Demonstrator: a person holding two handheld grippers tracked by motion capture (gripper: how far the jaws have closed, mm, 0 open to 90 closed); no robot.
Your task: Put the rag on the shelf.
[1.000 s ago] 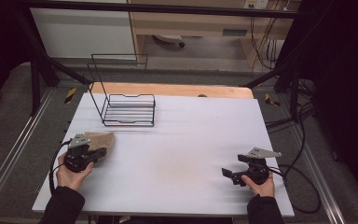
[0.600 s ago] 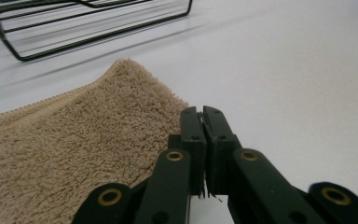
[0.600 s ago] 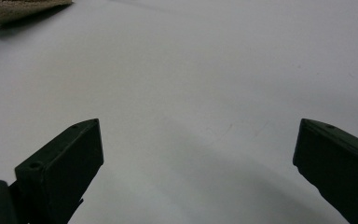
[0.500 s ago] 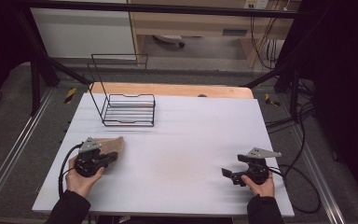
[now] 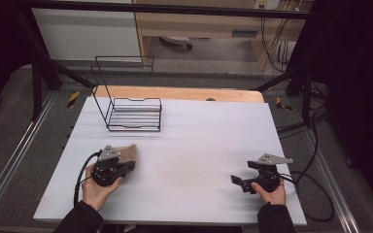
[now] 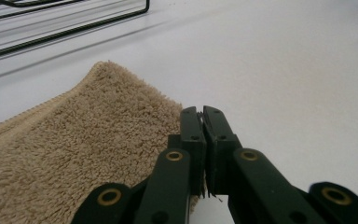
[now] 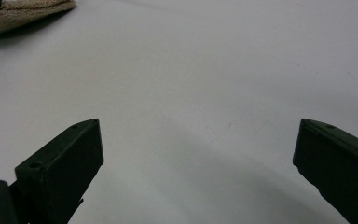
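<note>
A beige terry towel lies on the white table at the front left. My left gripper sits at the towel's near right edge. In the left gripper view its jaws are pressed together at the towel's border, and my left gripper is shut on that edge. At the front right, my right gripper rests low over bare table and points left. Its jaws stand wide apart in the right gripper view, so my right gripper is open and holds nothing. The towel lies far off at that view's top left.
A black wire rack with a tall back frame stands at the table's back left, and its base rails cross the top of the left gripper view. Cables trail from both grippers. A wooden board edges the table's far side.
My left gripper has slid to the right along the table, and the towel has moved with it. The right gripper has stayed still and open.
</note>
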